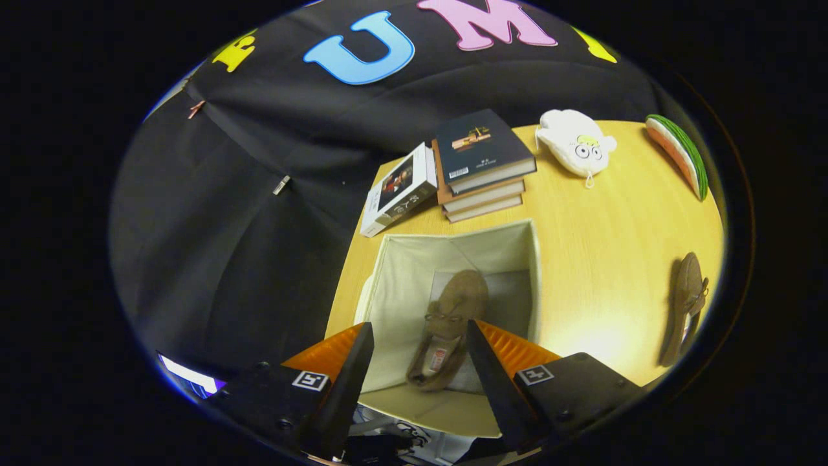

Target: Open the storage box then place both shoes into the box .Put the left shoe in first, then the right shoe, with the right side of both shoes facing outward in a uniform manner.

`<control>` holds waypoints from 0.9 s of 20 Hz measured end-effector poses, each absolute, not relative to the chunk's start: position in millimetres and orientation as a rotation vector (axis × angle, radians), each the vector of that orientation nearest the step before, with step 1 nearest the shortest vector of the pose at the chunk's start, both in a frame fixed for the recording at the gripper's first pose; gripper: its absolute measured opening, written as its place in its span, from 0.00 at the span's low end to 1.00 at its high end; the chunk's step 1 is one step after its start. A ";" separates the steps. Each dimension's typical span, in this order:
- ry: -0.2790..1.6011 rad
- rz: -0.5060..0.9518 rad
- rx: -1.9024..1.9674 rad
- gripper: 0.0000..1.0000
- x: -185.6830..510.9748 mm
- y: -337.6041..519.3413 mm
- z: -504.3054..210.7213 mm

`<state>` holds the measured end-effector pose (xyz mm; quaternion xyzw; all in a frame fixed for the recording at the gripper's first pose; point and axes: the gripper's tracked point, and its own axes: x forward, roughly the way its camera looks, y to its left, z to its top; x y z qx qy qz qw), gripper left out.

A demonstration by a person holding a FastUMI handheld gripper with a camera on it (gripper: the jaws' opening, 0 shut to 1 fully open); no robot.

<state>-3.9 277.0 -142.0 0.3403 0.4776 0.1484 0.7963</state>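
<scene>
One shoe (446, 330) inside open box (414, 259)

Gripper (419, 336) poised above the open storage box (401, 272), fingers spread and clear of any contact.

Both fingers reach forward and downward over the near rim of the storage box, their tips standing over its interior. One finger (352, 369) stands toward the box's left wall, the other (491, 372) toward its right wall, with a wide gap between them. Nothing is pinched between the fingers; neither finger can be seen pressing on the box walls or rim. The two fingers sit level with one another and angle slightly inward toward their tips. Each finger's mounting block carries a square marker tag on its upper face, nearer than the box rim.
</scene>
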 end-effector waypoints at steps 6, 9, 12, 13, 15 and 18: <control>0.837 0.244 0.600 0.90 -27.4 143.3 -148.8; 0.860 0.167 0.503 0.89 -55.9 70.0 -186.7; 0.907 0.076 0.366 0.90 -90.9 -4.3 -238.0; 0.925 0.058 0.315 0.90 -100.8 -17.0 -251.6; 0.965 0.030 0.247 0.88 -125.0 -47.3 -279.5; 1.051 0.003 0.199 0.87 -155.7 -75.8 -326.7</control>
